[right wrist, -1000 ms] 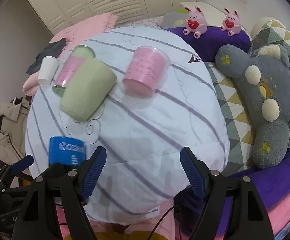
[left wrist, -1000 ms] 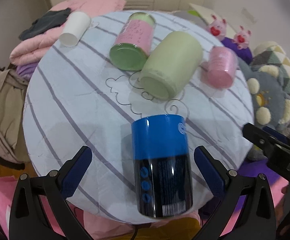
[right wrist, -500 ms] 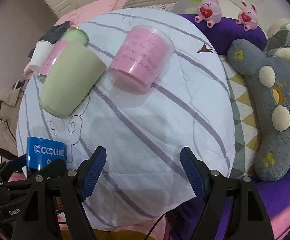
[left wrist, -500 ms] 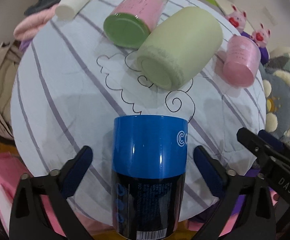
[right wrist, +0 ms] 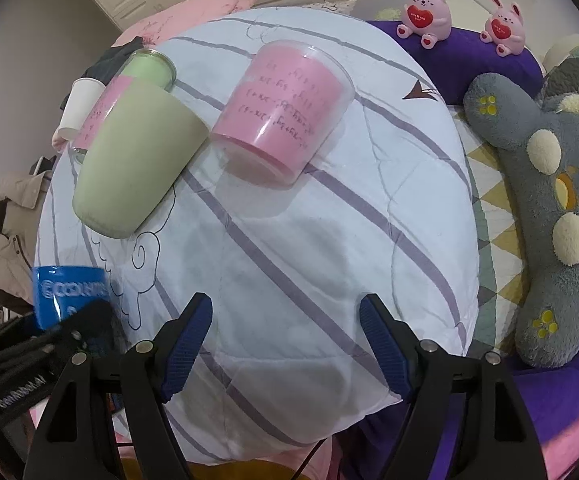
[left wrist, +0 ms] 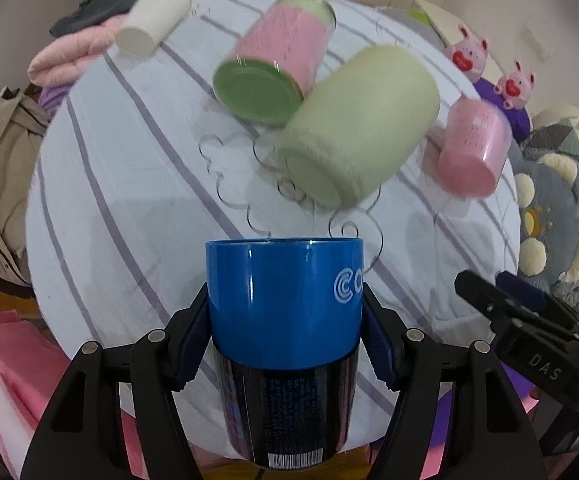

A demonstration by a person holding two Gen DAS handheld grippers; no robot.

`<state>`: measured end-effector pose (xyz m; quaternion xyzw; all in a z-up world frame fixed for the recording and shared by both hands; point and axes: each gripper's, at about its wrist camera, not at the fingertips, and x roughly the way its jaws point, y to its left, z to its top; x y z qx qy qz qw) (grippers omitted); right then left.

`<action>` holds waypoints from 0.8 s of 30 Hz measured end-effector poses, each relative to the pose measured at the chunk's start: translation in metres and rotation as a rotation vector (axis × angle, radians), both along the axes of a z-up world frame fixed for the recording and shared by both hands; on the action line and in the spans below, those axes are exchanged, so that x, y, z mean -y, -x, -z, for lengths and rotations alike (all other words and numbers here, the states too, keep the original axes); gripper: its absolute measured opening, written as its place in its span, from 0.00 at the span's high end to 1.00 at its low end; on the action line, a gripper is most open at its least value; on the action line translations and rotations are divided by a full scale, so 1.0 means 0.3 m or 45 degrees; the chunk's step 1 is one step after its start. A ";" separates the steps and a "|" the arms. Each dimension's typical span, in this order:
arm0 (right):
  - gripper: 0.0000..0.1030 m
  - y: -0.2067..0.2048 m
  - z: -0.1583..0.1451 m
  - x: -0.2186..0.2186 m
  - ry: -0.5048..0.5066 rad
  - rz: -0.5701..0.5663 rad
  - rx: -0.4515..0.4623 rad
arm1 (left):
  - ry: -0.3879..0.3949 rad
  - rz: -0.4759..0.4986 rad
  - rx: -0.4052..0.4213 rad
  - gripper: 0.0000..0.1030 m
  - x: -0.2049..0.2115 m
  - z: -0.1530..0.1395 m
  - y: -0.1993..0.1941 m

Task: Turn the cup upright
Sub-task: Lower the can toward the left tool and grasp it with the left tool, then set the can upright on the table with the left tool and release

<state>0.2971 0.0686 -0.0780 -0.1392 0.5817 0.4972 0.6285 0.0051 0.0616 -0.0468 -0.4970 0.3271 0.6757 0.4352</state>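
A blue and black cup (left wrist: 285, 344) lies on its side at the near edge of the white striped quilt (left wrist: 129, 200). My left gripper (left wrist: 285, 340) is shut on the blue cup, one pad pressed on each side of it. The cup also shows at the left of the right wrist view (right wrist: 69, 296), with the left gripper on it. My right gripper (right wrist: 285, 344) is open and empty above the quilt's near edge (right wrist: 289, 280).
Lying on the quilt are a pale green cup (left wrist: 353, 128), a pink and green jar (left wrist: 277, 64), a pink cup (right wrist: 285, 108) and a white paper cup (left wrist: 153, 20). A grey plush toy (right wrist: 549, 200) lies to the right, two pink bunnies (right wrist: 421, 8) behind.
My left gripper has moved in around the blue cup and closed on it. My right gripper has moved closer over the quilt and stays open.
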 end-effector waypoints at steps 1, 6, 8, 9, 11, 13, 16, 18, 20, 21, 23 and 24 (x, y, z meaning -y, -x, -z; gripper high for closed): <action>0.25 0.001 0.000 -0.001 0.001 0.001 0.001 | -0.011 0.000 -0.009 0.34 -0.002 -0.010 0.007; 0.25 -0.001 -0.009 -0.006 -0.004 0.013 0.000 | -0.068 0.006 -0.044 0.34 -0.019 -0.054 0.029; 0.25 -0.005 -0.012 -0.009 -0.008 0.013 0.001 | -0.087 0.000 -0.052 0.34 -0.019 -0.069 0.040; 0.25 -0.006 -0.015 -0.008 -0.011 0.014 0.003 | -0.101 0.006 -0.055 0.34 -0.019 -0.078 0.040; 0.25 -0.005 -0.021 -0.009 -0.016 0.014 0.011 | -0.110 0.025 -0.069 0.34 -0.023 -0.083 0.034; 0.25 -0.007 -0.025 -0.010 -0.015 0.013 0.018 | -0.120 0.037 -0.081 0.34 -0.027 -0.092 0.029; 0.25 -0.005 -0.033 -0.012 -0.021 0.014 0.029 | -0.145 0.056 -0.098 0.34 -0.028 -0.104 0.023; 0.25 -0.001 -0.039 -0.013 -0.026 0.012 0.038 | -0.170 0.063 -0.114 0.34 -0.023 -0.112 0.018; 0.25 0.004 -0.047 -0.011 -0.027 0.011 0.049 | -0.193 0.078 -0.119 0.34 -0.011 -0.122 0.013; 0.25 0.008 -0.050 -0.011 -0.028 0.009 0.054 | -0.201 0.086 -0.118 0.34 -0.008 -0.127 0.008; 0.25 0.012 -0.054 -0.010 -0.032 0.007 0.053 | -0.227 0.392 -0.115 0.34 0.003 -0.132 0.004; 0.25 0.014 -0.056 -0.009 -0.034 0.006 0.054 | -0.229 0.395 -0.113 0.34 0.010 -0.132 0.003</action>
